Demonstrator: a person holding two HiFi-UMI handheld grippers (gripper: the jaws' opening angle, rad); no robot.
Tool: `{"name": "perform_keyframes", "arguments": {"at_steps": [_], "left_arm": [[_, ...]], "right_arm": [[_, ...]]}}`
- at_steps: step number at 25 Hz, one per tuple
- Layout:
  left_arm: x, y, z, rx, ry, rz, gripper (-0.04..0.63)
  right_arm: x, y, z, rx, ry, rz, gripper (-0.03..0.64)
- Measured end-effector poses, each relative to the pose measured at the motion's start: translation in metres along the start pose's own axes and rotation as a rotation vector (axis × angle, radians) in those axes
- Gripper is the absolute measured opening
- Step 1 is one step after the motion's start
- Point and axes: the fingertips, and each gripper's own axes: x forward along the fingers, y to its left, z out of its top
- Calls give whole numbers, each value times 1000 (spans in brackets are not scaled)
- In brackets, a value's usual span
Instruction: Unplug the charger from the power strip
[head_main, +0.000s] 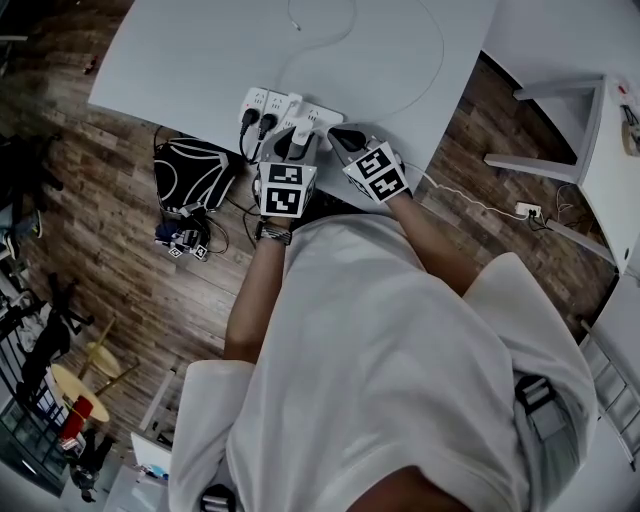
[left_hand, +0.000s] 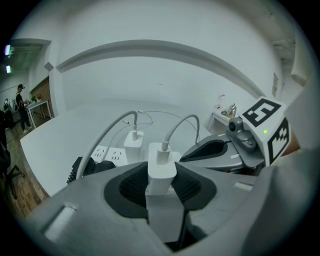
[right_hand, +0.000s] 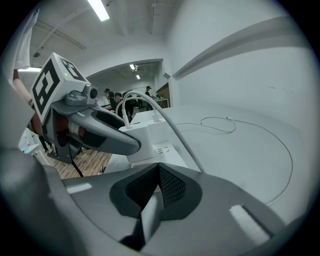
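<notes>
Firmly clamped charger (left_hand: 161, 167), inside left hand-held gripper (left_hand: 161, 186)

White T-shirt (head_main: 400, 350), dark wristwatch (head_main: 272, 233), grey tongs (left_hand: 161, 182), black-and-white marker cubes (head_main: 283, 188)

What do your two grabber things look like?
The left gripper and the right gripper are smooth grey plastic with black ribbed pads inside the jaws. Each has a white cube on top, printed with black square markers. A small round camera and a tiny green light sit by the cube. The person wears a white short-sleeved shirt and a dark wristband.
</notes>
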Motion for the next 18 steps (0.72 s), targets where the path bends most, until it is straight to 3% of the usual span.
{"name": "perform_keyframes", "arguments": {"at_steps": [2,5,7,18], "left_arm": [[0,0,0,21,3,7,144],[1,-3,-1,150,27,53,146],[1,-4,-1,163,29,67,146],[-1,2,3,-37,-10,-7,144]], "right_arm": [[0,0,0,2,-1,2,3],[1,1,-1,4,1,6,3],[1,1,-1,4,0,9,2],[-1,0,1,7,-2,11,2]]}}
